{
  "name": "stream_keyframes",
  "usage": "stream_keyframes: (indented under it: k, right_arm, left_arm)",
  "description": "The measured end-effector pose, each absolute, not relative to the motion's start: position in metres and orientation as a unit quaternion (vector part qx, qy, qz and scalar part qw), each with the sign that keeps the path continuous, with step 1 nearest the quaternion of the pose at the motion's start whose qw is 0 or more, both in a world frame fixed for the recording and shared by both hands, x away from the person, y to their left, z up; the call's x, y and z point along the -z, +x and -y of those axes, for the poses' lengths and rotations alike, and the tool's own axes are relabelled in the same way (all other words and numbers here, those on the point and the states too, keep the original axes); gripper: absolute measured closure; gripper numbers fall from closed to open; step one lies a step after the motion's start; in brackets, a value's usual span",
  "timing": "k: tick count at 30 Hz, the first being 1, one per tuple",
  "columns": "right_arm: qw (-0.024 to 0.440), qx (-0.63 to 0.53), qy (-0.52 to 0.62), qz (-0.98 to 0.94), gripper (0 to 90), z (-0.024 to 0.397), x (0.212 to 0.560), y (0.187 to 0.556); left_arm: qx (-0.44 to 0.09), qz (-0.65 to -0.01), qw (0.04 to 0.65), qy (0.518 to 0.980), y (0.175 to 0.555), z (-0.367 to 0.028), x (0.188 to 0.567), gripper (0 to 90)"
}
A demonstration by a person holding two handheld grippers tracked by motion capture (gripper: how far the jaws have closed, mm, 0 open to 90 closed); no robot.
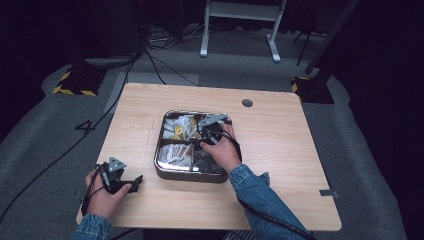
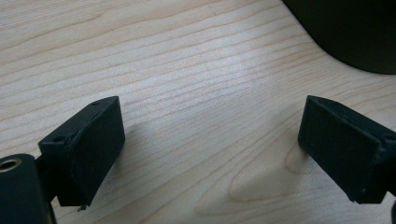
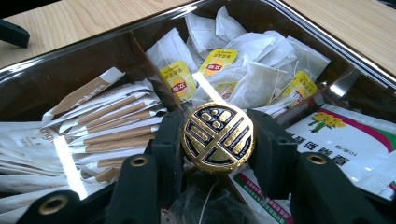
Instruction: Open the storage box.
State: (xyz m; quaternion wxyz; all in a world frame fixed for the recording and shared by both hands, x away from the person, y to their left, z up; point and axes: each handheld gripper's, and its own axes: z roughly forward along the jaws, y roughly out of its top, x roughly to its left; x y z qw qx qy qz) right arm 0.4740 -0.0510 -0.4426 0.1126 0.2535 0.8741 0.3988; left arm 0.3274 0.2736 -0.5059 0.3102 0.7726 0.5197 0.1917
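A square, dark, shiny compartment box [image 1: 159, 165] sits mid-table. A round gold-and-black knob [image 3: 218, 138] stands at its centre, and glare streaks suggest a clear lid under it. My right gripper [image 3: 218, 140] is shut on this knob, one pad pressed on each side. From above, the right gripper [image 1: 201, 138] reaches over the box's middle. Tea bags with yellow tags [image 3: 252, 70] fill the far compartment. Brown-striped stick sachets [image 3: 112, 126] lie at left and flower-printed packets [image 3: 345, 135] at right. My left gripper [image 1: 134, 182] rests open on bare wood near the front left corner, its jaws [image 2: 210, 154] wide apart and empty.
The wooden table [image 1: 280, 150] has a round cable hole [image 1: 247, 103] at the back and a strip of tape [image 1: 328, 193] by its right edge. A dark edge of the box [image 2: 355, 32] shows beyond the left gripper. Cables and a white stand [image 1: 240, 30] are on the floor behind.
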Motion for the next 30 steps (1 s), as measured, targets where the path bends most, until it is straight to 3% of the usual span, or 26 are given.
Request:
stream_keyframes:
  k: [20, 30]
  right_arm:
    - [0.121, -0.397, 0.254, -0.874, 58.9, 0.049, 0.439, 0.472]
    - [0.128, -0.413, 0.249, -0.867, 58.9, 0.059, 0.408, 0.471]
  left_arm:
    - [-0.192, -0.52, 0.31, 0.773, 0.327, -0.274, 0.506, 7.6]
    - [-0.19, -0.518, 0.31, 0.774, 0.328, -0.273, 0.506, 7.6]
